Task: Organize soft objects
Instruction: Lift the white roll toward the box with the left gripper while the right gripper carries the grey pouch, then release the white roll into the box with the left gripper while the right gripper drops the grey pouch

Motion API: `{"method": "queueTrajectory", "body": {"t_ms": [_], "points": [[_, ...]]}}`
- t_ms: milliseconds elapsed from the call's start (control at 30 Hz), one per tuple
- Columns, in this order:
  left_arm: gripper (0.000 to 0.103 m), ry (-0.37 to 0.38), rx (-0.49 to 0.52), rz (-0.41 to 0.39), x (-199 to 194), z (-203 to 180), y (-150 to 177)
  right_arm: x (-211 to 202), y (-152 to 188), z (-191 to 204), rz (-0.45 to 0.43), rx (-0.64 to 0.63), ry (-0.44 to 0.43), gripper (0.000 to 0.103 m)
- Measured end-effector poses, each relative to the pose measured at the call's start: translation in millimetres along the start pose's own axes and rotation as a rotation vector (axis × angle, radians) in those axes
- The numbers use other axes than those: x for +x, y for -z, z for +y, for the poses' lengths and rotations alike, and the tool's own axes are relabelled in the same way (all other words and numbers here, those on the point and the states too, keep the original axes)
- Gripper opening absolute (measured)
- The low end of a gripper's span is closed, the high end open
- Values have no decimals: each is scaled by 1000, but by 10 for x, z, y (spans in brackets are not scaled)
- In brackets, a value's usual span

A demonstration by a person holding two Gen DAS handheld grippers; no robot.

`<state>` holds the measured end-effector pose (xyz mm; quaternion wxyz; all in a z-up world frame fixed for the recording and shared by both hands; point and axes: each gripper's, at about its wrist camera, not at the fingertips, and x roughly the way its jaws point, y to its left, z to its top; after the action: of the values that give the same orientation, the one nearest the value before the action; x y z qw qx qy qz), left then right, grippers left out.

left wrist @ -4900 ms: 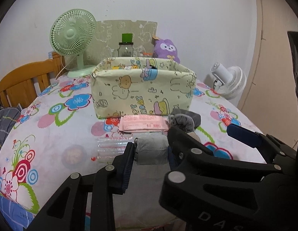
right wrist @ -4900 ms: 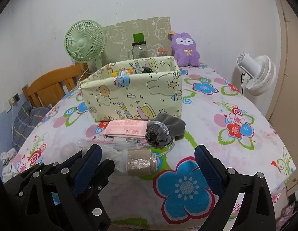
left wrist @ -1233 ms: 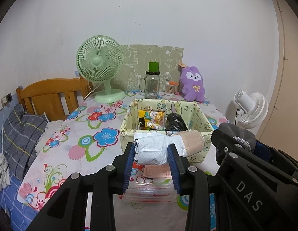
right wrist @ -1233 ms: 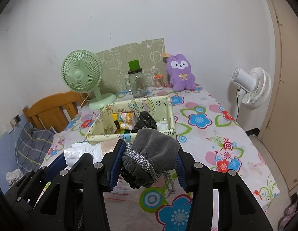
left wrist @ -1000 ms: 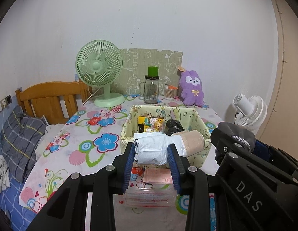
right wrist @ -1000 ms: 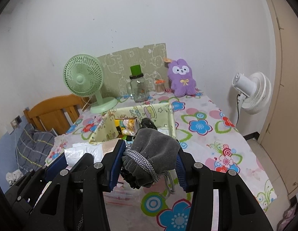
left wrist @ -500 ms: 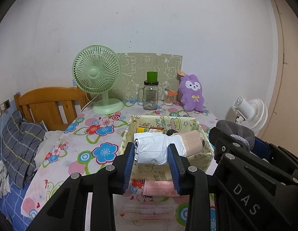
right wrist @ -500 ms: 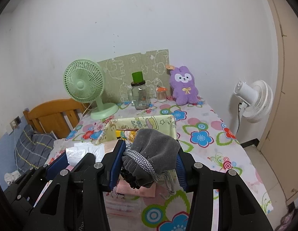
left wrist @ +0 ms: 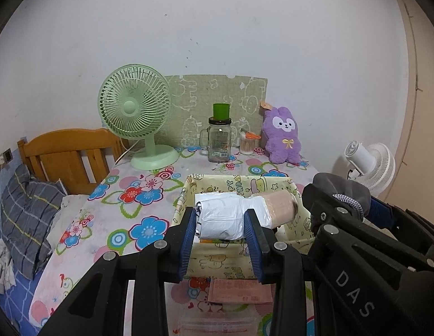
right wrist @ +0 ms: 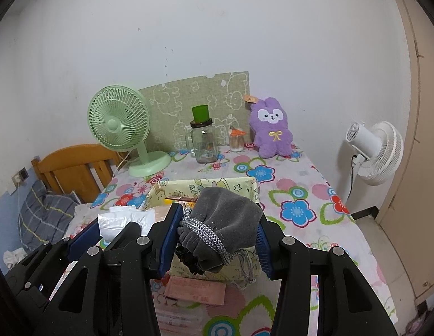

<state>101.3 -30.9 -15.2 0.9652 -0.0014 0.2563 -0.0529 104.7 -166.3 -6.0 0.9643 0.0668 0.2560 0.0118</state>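
Note:
My left gripper (left wrist: 220, 218) is shut on a white plastic-wrapped roll (left wrist: 225, 215) with a beige end (left wrist: 281, 207), held above the near side of the yellow cartoon-print fabric box (left wrist: 217, 263). My right gripper (right wrist: 217, 224) is shut on a grey drawstring pouch (right wrist: 225, 212), held above the same box (right wrist: 205, 184). The pouch also shows at the right of the left wrist view (left wrist: 340, 190). A pink packet (right wrist: 194, 291) lies on the table in front of the box.
A flowered cloth (left wrist: 132, 224) covers the table. A green fan (left wrist: 135, 112), a glass jar with a green lid (left wrist: 219, 140), a purple plush rabbit (left wrist: 282, 137) and a small cup of swabs (left wrist: 247, 145) stand at the back. A white fan (right wrist: 376, 151) stands right; a wooden chair (left wrist: 68, 154) left.
Both grippers closed on the roll and the pouch and lifted them off the table. In the last second they have sunk a little, so the box inside is less in view.

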Motion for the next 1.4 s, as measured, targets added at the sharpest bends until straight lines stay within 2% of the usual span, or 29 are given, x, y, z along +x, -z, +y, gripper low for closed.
{"method": "queueTrajectory", "body": {"t_ms": [733, 1133, 1200, 1233, 1267, 1333, 1400], "points": [[35, 14, 32, 69, 573, -37, -122, 596, -153, -53, 46, -43, 0, 52], [37, 22, 15, 149, 940, -9, -84, 964, -139, -68, 108, -46, -35, 52], [40, 13, 4, 165, 990, 12, -59, 1006, -119, -65, 117, -50, -39, 52], [48, 9, -1, 171, 1010, 24, -46, 1028, -111, -64, 123, -52, -40, 52], [64, 0, -7, 179, 1032, 38, -34, 1046, -100, -63, 127, -53, -42, 52], [78, -23, -10, 185, 1060, 64, -15, 1083, -76, -62, 136, -56, -48, 52], [78, -33, -7, 182, 1064, 82, 1, 1135, -61, -69, 153, -49, -57, 52]]}}
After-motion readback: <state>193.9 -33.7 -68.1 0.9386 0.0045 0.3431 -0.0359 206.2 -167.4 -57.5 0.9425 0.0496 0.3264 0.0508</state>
